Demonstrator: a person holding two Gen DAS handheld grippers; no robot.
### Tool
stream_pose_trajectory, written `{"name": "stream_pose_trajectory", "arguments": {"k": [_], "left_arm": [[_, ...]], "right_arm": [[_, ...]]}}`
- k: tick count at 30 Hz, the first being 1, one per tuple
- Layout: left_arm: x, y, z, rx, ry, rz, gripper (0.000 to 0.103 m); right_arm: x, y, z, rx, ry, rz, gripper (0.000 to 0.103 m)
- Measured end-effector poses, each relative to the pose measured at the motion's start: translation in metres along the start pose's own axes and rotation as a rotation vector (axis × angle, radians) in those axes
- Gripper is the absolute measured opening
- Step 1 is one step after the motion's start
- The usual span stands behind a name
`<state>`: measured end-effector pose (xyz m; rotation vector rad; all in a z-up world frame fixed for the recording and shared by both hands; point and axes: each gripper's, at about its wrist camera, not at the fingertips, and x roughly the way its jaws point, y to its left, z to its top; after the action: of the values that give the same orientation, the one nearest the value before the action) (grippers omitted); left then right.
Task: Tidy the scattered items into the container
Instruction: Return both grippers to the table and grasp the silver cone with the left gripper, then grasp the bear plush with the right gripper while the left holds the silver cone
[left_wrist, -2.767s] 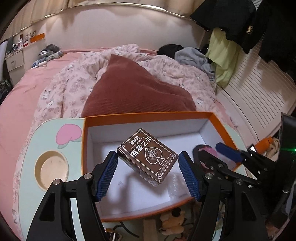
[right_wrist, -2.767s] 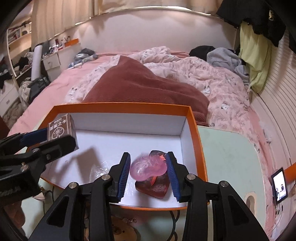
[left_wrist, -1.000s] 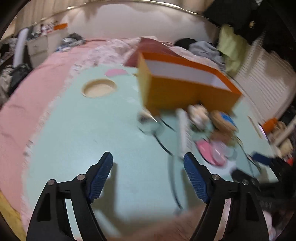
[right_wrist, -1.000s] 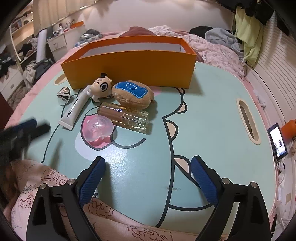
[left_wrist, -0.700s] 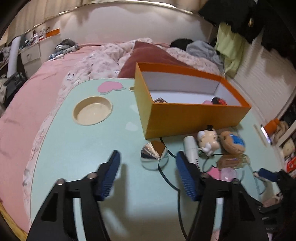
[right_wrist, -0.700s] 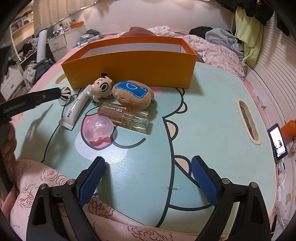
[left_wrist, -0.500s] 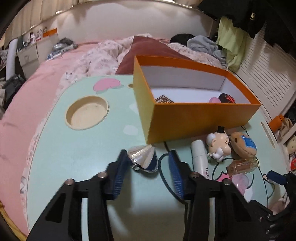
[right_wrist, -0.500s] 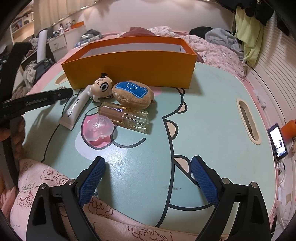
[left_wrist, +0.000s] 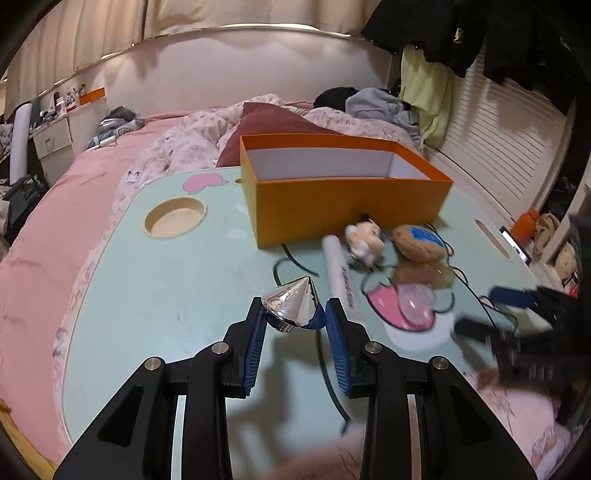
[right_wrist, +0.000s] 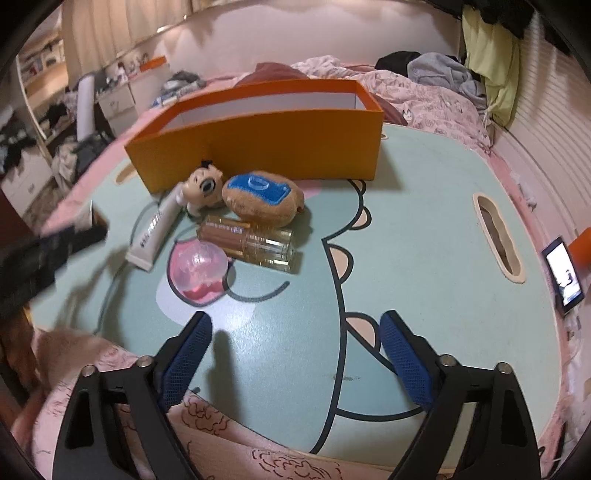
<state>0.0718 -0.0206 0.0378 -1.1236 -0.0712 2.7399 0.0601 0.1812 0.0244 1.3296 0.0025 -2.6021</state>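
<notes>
Between the left gripper (left_wrist: 294, 318) pads sits a shiny silver cone (left_wrist: 293, 304), clenched at its wide base; likely light, rigid, slippery. The right gripper (right_wrist: 295, 345) is closing on nothing.

Orange box (left_wrist: 343, 206) with a white inside, mirror-silver cone (left_wrist: 293, 304), mint desk (right_wrist: 424, 229) with cartoon outlines, and a blurred, seemingly translucent pink ball (right_wrist: 199, 264).
</notes>
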Motion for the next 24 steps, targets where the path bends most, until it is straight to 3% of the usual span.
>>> {"name": "stream_pose_trajectory", "arguments": {"k": [6, 10, 14, 16, 18, 21, 24], "left_arm": [[-0.006, -0.01, -0.005, 0.025, -0.026, 0.012, 0.034], [-0.007, -0.011, -0.007, 0.024, -0.025, 0.01, 0.034], [-0.006, -0.009, -0.008, 0.013, -0.022, 0.005, 0.034], [-0.006, -0.009, -0.008, 0.014, -0.021, 0.005, 0.034], [-0.006, -0.01, -0.008, 0.016, -0.022, 0.005, 0.034], [-0.006, -0.01, -0.008, 0.018, -0.023, 0.006, 0.034], [-0.007, -0.009, -0.007, 0.014, -0.025, 0.003, 0.034]], "right_arm": [[-0.009, 0.004, 0.037, -0.014, -0.11, -0.022, 0.081], [0.008, 0.018, 0.064, -0.066, -0.092, -0.017, 0.081], [0.037, 0.028, 0.08, -0.07, -0.011, -0.007, 0.081], [0.05, 0.029, 0.083, -0.067, 0.021, -0.016, 0.072], [0.06, 0.03, 0.085, -0.062, 0.057, -0.015, 0.052], [0.058, 0.027, 0.086, -0.039, 0.051, -0.002, 0.05], [0.041, 0.022, 0.082, -0.025, -0.009, -0.01, 0.049]]}}
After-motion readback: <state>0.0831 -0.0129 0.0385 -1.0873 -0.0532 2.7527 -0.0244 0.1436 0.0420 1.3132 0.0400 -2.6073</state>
